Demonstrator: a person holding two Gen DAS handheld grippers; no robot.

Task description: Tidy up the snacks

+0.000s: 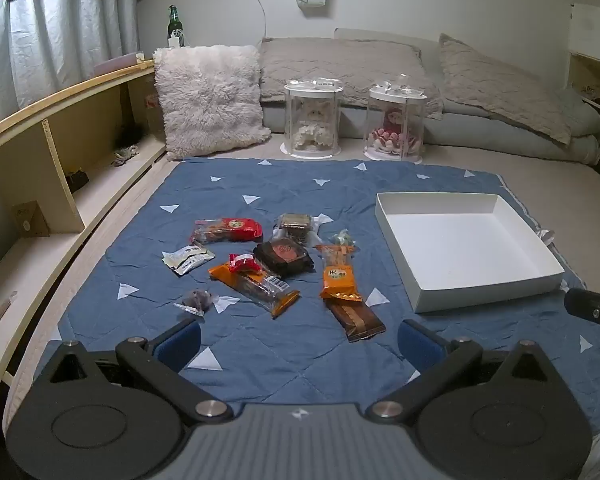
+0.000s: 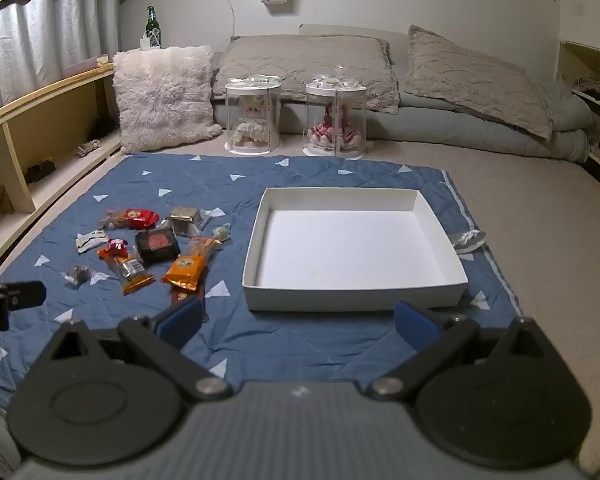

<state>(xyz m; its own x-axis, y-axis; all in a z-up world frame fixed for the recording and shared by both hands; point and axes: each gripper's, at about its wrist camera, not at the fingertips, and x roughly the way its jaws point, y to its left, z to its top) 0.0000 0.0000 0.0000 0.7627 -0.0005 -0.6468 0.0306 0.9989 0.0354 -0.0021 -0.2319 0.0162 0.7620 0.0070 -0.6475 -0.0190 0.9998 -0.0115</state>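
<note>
since the white box [image 2: 454, 276] is bare, nothing is sorted yet — all the snacks [image 1: 284, 258] lie on the blue mat [image 1: 260, 344] beside it; left gripper [image 1: 298, 342] and right gripper [image 2: 298, 326] gape wide, holding nothing.

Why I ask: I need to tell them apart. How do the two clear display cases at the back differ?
The left case holds a cream-white doll; the right case holds one in pink and red. The left case stands nearer the fluffy pillow; the right case stands behind the white box. Both are upright clear cylinders with white lids and bases, set off the blue mat, in front of the bedding.
</note>
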